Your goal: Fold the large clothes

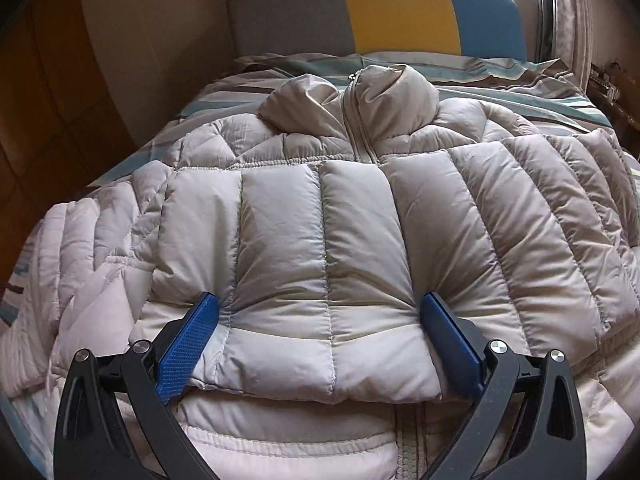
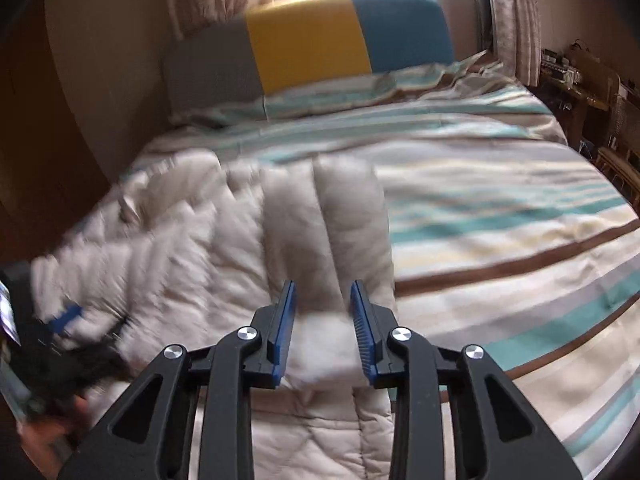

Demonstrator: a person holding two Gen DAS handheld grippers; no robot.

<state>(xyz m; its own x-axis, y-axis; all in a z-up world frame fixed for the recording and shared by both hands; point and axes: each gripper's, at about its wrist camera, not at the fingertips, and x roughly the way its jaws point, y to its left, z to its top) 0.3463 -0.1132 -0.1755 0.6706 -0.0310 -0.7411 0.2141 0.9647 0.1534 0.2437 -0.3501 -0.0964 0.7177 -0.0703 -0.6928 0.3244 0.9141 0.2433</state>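
A pale grey puffer jacket [image 1: 320,208] lies on the bed, zipped, collar at the far end, with its hem part folded up over its front. My left gripper [image 1: 320,308] holds the folded edge between its wide-set blue pads [image 1: 188,344], which press into the fabric on both sides. In the right wrist view the jacket [image 2: 192,264] is blurred; my right gripper [image 2: 323,292] has its jaws narrowly apart around the jacket's right folded edge [image 2: 324,332]. The left gripper shows blurred at the left [image 2: 64,320].
The bed has a striped teal, brown and cream cover [image 2: 500,216] and a grey, yellow and blue headboard [image 2: 312,44]. A wooden wardrobe [image 1: 48,100] stands left. Curtains and a window are behind; cluttered furniture [image 2: 600,96] stands right of the bed.
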